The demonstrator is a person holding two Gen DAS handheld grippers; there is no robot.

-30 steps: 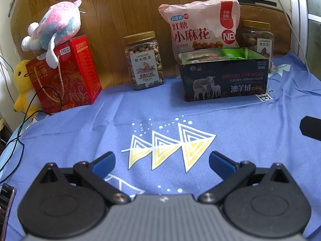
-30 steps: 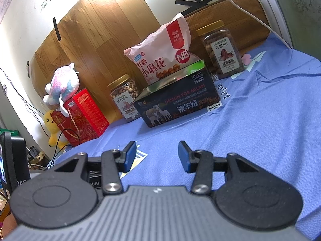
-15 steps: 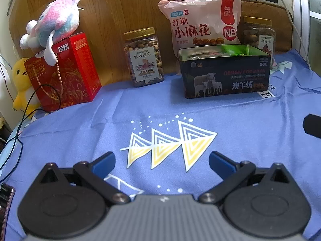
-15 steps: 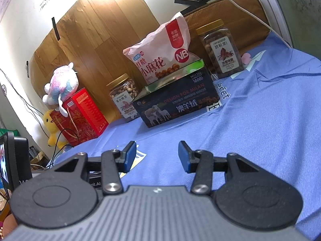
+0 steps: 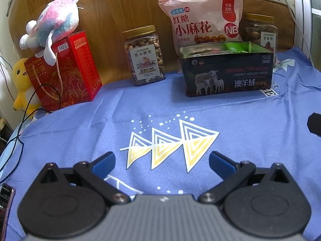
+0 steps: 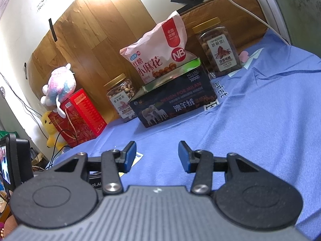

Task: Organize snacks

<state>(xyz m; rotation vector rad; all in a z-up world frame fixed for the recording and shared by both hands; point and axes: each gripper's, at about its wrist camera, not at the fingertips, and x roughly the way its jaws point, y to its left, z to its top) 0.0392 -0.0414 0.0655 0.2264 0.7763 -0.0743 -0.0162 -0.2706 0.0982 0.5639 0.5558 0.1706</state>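
Landmark: open dark tin (image 5: 228, 74) standing on the blue cloth (image 5: 140, 108), snack packets visible inside. Pink snack bag (image 5: 202, 20) upright directly behind the tin, touching its rear rim. Nut jar (image 5: 144, 56) just left of the tin; second jar (image 5: 260, 32) behind its right end. Red gift box (image 5: 66, 70) well left of the tin, plush toy (image 5: 54, 22) on top. Left gripper (image 5: 162, 161) jaws spread wide, holding nothing, well short of the tin. Right gripper (image 6: 157, 156) likewise agape and empty, nearside of the tin

Glossy metal tin (image 5: 228, 74), matt blue cloth (image 5: 250, 120), wood-grain backboard (image 5: 120, 6)
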